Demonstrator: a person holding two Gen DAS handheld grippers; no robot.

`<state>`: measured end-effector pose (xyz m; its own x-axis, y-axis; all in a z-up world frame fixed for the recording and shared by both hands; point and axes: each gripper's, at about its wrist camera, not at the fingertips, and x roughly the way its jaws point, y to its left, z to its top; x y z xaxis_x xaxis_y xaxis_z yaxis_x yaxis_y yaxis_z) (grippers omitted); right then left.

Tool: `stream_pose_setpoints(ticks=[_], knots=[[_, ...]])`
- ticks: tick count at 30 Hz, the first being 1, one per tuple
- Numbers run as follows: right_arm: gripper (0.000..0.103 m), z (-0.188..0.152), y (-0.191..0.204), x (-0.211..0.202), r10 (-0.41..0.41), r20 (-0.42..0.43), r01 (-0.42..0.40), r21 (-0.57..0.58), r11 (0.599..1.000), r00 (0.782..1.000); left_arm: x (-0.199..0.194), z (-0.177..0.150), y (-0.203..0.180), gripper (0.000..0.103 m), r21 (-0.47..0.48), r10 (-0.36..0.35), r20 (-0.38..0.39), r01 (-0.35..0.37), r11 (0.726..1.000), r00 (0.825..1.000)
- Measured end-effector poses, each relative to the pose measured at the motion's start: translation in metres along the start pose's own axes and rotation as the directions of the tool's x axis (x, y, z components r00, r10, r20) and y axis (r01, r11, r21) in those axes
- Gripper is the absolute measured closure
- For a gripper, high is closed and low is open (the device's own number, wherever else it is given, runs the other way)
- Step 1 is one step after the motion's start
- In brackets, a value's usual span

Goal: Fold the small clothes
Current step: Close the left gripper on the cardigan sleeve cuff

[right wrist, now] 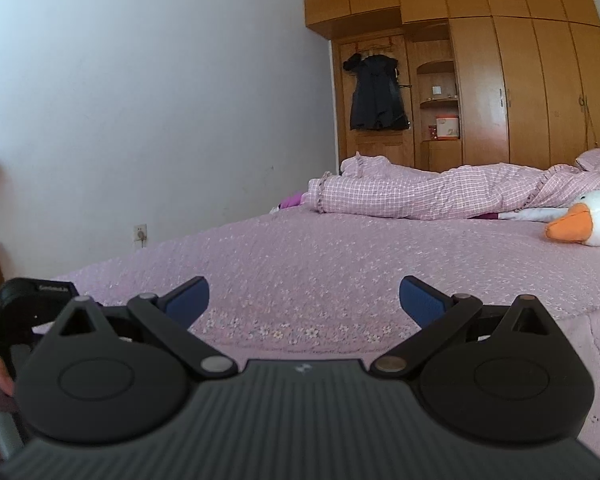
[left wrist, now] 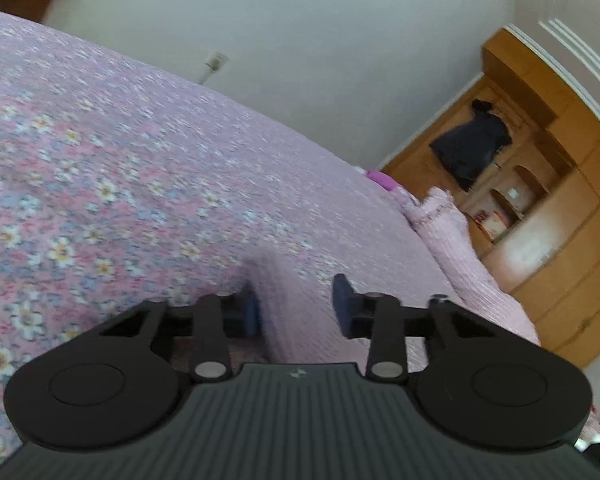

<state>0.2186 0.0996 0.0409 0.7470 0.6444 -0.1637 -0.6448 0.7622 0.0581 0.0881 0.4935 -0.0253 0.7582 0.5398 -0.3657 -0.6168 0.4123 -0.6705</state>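
Below me spreads the bed (right wrist: 340, 256), covered by a pink floral bedspread (left wrist: 112, 184). At its far end lies a rumpled pink checked quilt (right wrist: 420, 194), a white goose plush (right wrist: 588, 220) beside it, something purple (right wrist: 291, 201) at the quilt's corner.

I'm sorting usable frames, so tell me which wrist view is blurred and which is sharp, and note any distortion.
Left wrist view: motion-smeared, the floral bedspread streaked and the left gripper fingertips soft. Right wrist view: sharp, with crisp wardrobe, hanging dark coat and plush goose. Both show fisheye bending; daylight is soft, without glare.
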Motion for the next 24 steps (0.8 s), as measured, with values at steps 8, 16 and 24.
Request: stream_pose_setpoints(ticks=[8,16,24], knots=[[0.000,0.000,0.003,0.001,-0.009,-0.011,0.009,0.002,1.000,1.000,-0.016,-0.001,-0.020,0.093,0.100,0.007,0.068,-0.013,0.995,0.998],[0.000,0.004,-0.009,-0.005,-0.042,0.002,0.042,0.000,0.999,0.999,-0.021,-0.006,-0.048,0.093,0.158,-0.039,0.058,0.029,0.987,0.998],[0.000,0.002,-0.043,-0.017,-0.113,-0.014,0.114,0.051,0.992,0.993,-0.036,-0.032,-0.096,0.093,0.250,-0.130,0.049,0.114,0.962,0.990]])
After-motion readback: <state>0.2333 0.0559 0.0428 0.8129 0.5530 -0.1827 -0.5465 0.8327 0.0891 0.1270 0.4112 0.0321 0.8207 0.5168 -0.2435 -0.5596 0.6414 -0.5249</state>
